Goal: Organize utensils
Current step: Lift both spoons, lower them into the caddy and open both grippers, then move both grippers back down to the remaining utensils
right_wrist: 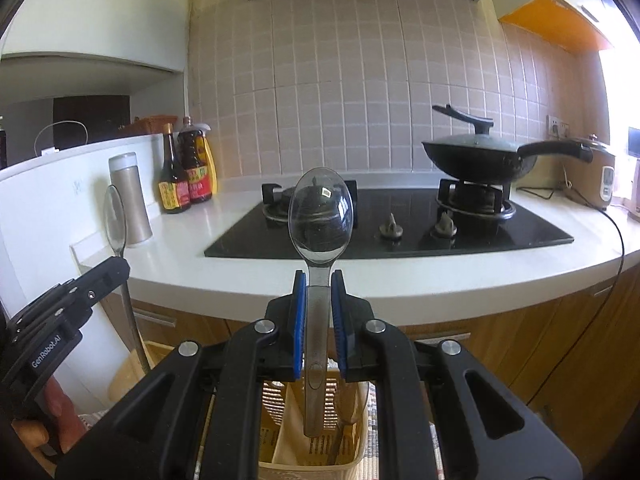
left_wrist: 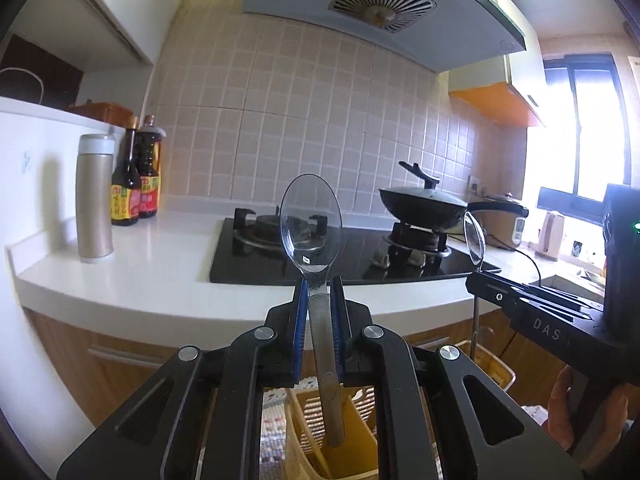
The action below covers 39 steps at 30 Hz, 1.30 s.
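Note:
My left gripper (left_wrist: 319, 286) is shut on the handle of a metal spoon (left_wrist: 310, 224). The spoon stands upright with its bowl on top, and its handle end hangs down into a yellow slotted utensil basket (left_wrist: 308, 420) below. My right gripper (right_wrist: 319, 278) is shut on a second metal spoon (right_wrist: 320, 216), also bowl up, with the handle end over the same basket (right_wrist: 276, 408). Each view shows the other gripper from the side: the right gripper (left_wrist: 476, 276) with its spoon (left_wrist: 474, 240), and the left gripper (right_wrist: 116, 268) with its spoon (right_wrist: 115, 220).
Ahead runs a white counter (right_wrist: 400, 280) with a black gas hob (right_wrist: 400, 224) and a lidded wok (right_wrist: 476, 156). A steel flask (right_wrist: 130, 200) and two sauce bottles (right_wrist: 184, 176) stand left. A rice cooker (right_wrist: 600, 176) with its cord is at right. Wooden cabinets sit below.

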Each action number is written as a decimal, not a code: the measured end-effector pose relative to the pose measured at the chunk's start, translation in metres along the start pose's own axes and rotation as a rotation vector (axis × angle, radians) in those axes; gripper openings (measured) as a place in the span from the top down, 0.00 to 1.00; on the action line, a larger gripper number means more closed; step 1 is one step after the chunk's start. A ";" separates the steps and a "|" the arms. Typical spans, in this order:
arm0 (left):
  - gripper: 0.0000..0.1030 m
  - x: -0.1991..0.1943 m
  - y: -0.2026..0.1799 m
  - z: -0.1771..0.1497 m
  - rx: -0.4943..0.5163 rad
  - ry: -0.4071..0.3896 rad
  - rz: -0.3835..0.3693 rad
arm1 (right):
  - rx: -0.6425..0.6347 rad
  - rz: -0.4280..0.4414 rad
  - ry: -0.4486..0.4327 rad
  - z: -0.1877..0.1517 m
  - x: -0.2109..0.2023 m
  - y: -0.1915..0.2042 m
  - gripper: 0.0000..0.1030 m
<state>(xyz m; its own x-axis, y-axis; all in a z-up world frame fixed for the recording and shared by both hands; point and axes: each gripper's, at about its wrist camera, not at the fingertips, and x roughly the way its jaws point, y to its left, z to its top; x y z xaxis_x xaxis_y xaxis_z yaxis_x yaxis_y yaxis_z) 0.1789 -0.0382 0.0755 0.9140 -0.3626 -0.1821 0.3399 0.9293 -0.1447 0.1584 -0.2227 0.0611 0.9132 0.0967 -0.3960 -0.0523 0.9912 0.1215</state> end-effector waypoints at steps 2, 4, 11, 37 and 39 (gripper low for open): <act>0.90 0.001 0.001 -0.003 -0.002 0.004 0.000 | 0.011 0.000 0.006 -0.004 0.003 -0.002 0.90; 0.90 0.002 0.003 -0.006 -0.009 0.005 0.002 | 0.015 -0.004 0.010 -0.008 0.004 -0.004 0.90; 0.83 0.002 0.006 -0.012 -0.039 0.028 -0.025 | -0.004 0.010 0.058 -0.019 0.004 -0.003 0.89; 0.59 -0.113 -0.013 0.032 -0.100 0.093 -0.129 | -0.035 0.069 0.097 -0.003 -0.110 0.007 0.71; 0.59 -0.121 -0.016 0.034 -0.100 0.110 -0.149 | -0.043 0.071 0.108 -0.003 -0.118 0.010 0.71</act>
<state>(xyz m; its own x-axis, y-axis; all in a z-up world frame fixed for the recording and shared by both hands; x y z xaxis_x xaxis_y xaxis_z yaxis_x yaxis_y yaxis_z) 0.0700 -0.0070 0.1333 0.8235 -0.5063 -0.2559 0.4410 0.8551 -0.2725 0.0492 -0.2238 0.1058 0.8580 0.1740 -0.4832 -0.1348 0.9842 0.1150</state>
